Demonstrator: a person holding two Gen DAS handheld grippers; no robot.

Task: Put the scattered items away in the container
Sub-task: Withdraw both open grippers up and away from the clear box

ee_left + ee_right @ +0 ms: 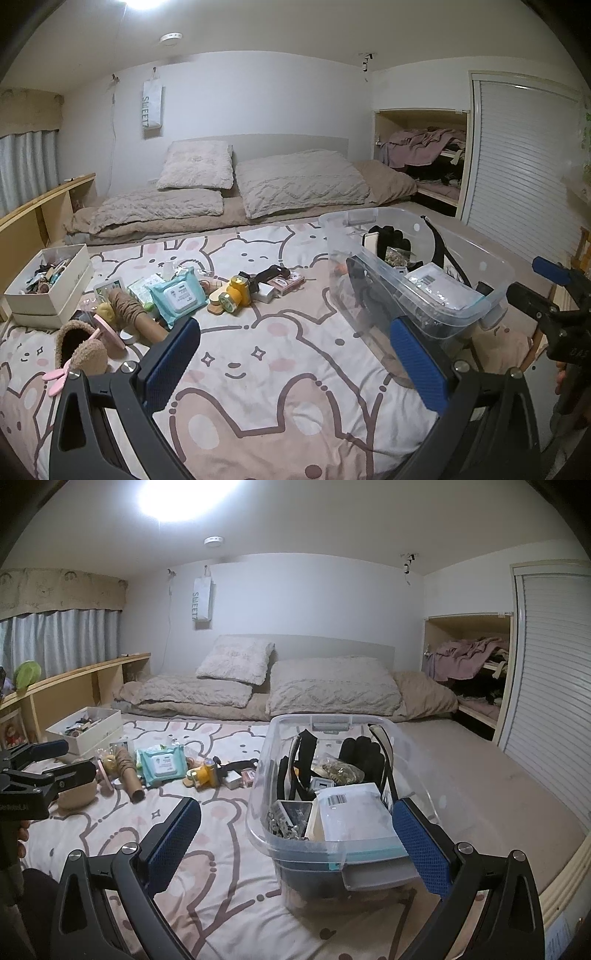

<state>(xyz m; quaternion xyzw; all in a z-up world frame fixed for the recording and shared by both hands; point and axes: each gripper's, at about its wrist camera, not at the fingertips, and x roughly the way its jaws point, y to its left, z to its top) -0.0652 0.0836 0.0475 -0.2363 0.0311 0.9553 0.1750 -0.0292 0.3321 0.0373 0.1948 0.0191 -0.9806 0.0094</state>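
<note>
Both grippers are spread wide with nothing between the blue pads. The left gripper (295,363) hovers over the cartoon-bear bedspread (236,387), bare fabric between its fingers; the right gripper (297,843) frames the near end of the clear plastic storage bin (260,834), its right finger just beside the bin's near right corner, contact unclear. From the left gripper the bin (495,295) sits ahead and to the right, with the right gripper (537,284) visible beyond its near corner. Already in the bin: a black glove (364,755), a bag of gold-coloured bits (341,771), a white labelled pouch (351,808), a small dark box (295,810), black straps (306,753). The scattered pile lies ahead-left of both grippers, well apart from the bin: a teal wet-wipes pack (179,293), a yellow toy camera (234,295), a cardboard tube wrapped in brown fabric (138,317), a fuzzy brown slipper (79,347), a pink round item (109,330), a black strap (271,275), a small pink box (286,282) and a white box (267,293). Further left is an open white box of odds and ends (55,284). In the right wrist view the left gripper (55,760) shows at the left edge over the slipper (75,794), also parted. Pillows (301,181) lie far ahead.
</note>
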